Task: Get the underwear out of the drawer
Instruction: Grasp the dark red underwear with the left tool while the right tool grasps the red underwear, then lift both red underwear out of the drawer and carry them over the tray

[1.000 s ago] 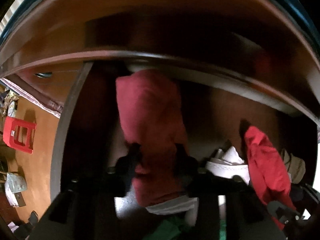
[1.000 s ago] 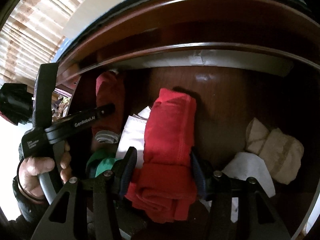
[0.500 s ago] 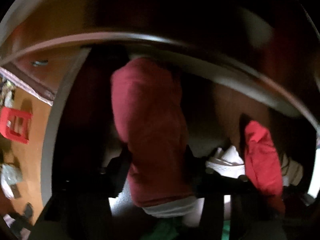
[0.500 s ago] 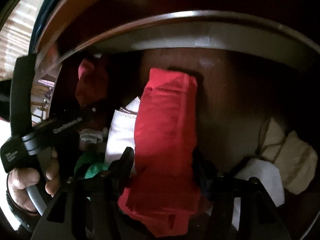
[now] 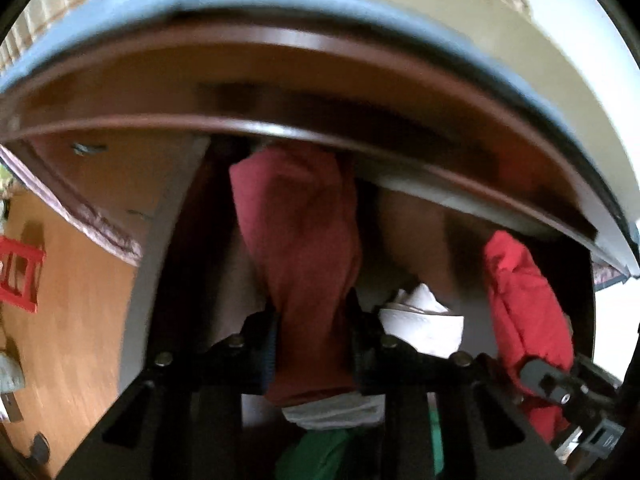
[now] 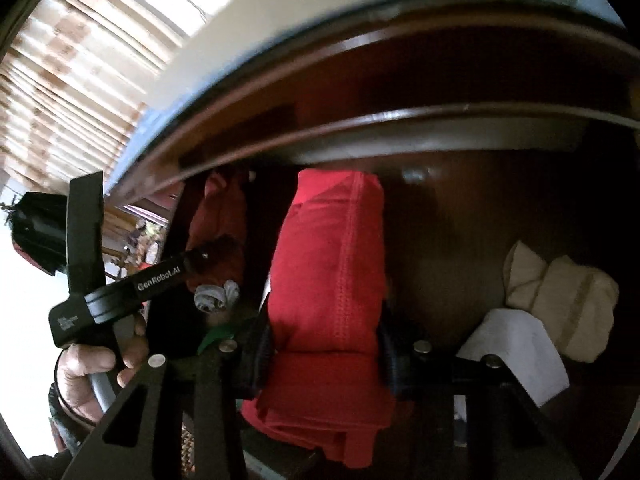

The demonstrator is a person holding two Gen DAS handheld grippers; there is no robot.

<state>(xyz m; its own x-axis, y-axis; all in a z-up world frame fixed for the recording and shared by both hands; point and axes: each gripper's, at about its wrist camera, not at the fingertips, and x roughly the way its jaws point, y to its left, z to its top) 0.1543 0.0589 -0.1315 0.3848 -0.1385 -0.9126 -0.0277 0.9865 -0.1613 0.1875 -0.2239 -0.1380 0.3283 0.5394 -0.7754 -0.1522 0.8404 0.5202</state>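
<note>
Both claws point steeply down into the drawer (image 6: 460, 216), each clamping red underwear (image 6: 332, 280).

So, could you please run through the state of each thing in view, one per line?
Drawer: open, clothes inside.
Left gripper: shut on the dark red underwear.
Dark red underwear: pinched between the fingers, hanging long.
Right gripper: closing on the bright red underwear.
Bright red underwear: folded, between the fingers.
White cloth: lying loose in the drawer.
Beige cloth: bundled, lying in the drawer.
</note>
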